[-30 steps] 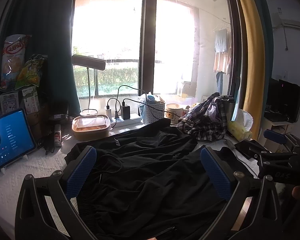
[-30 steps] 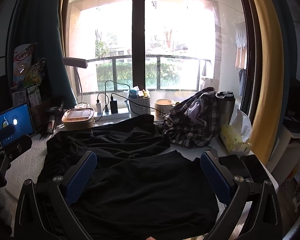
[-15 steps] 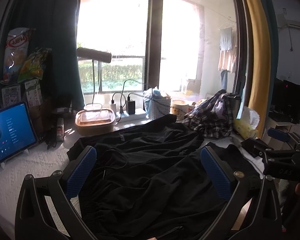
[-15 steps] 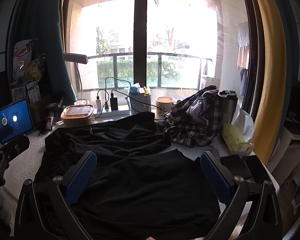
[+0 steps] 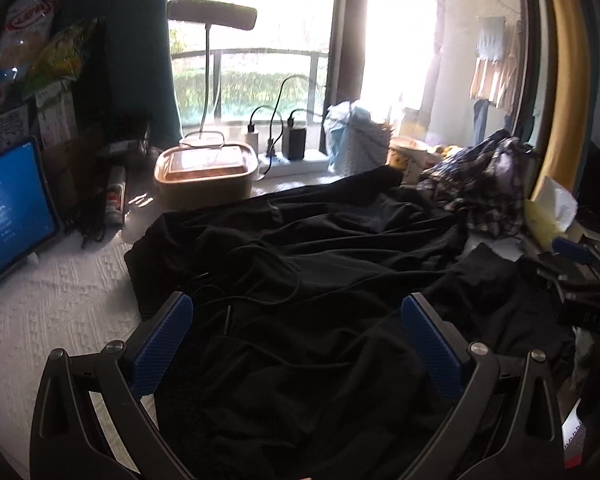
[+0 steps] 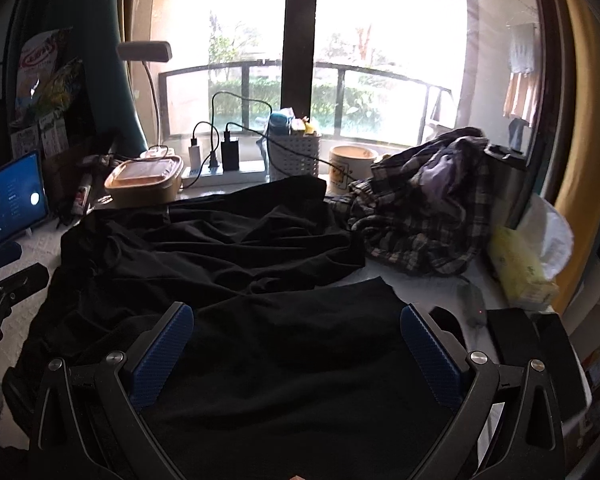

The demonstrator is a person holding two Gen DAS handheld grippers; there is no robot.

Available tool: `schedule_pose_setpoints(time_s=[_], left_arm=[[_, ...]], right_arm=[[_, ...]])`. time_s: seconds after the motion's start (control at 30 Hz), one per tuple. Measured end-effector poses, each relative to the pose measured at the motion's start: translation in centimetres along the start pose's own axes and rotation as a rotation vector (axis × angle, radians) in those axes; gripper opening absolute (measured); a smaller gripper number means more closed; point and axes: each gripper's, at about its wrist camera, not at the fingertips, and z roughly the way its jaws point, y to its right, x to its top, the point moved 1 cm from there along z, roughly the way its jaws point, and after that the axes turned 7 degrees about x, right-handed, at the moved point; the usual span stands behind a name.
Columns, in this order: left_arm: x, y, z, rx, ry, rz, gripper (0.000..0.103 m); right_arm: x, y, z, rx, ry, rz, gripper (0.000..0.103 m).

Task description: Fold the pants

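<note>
Black pants (image 5: pixel 308 280) lie rumpled across the white textured table cover (image 5: pixel 56 304), with a thin drawstring showing near the waist. In the right wrist view the same pants (image 6: pixel 236 264) spread from the left edge to the middle, one flat panel nearest me. My left gripper (image 5: pixel 296 336) hovers just above the fabric, blue pads wide apart, nothing between them. My right gripper (image 6: pixel 296 344) is likewise open over the near panel, holding nothing. The other gripper (image 6: pixel 4 276) shows at the left edge of the right wrist view.
A plaid shirt (image 6: pixel 428 208) is heaped at the right beside a steel flask (image 6: pixel 508 184) and a yellow tissue pack (image 6: pixel 520 268). At the back stand a lidded food box (image 5: pixel 206 174), power strip (image 6: pixel 220 176), white basket (image 6: pixel 294 156) and mug (image 6: pixel 352 164). A tablet (image 5: pixel 12 208) stands left.
Both grippers have dropped lower and moved closer to the pants, so the fabric fills more of each view. Both stay open; the pants have not moved.
</note>
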Motion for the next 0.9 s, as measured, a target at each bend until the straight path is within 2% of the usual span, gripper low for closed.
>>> schedule_pose_setpoints(time_s=[0.17, 0.37, 0.57, 0.73, 0.9], left_arm=[[1.0, -2.1, 2.5, 0.043, -0.042, -0.007, 0.103], [2.6, -6.2, 5.7, 0.122, -0.093, -0.052, 0.103], [4.1, -9.0, 9.4, 0.129, -0.138, -0.105, 0.103], [4.7, -9.8, 12.3, 0.103, -0.188, -0.12, 0.102], [4.5, -10.0, 14.2, 0.083, -0.249, -0.13, 0.102]], right_arm=[[1.9, 1.7, 3.8, 0.014, -0.012, -0.002, 0.103], [4.4, 4.4, 7.9, 0.039, -0.075, 0.016, 0.085], [6.3, 6.8, 12.4, 0.058, -0.179, 0.034, 0.062], [7.2, 8.5, 15.3, 0.053, -0.228, 0.044, 0.057], [6.8, 8.6, 17.7, 0.078, -0.302, 0.028, 0.056]])
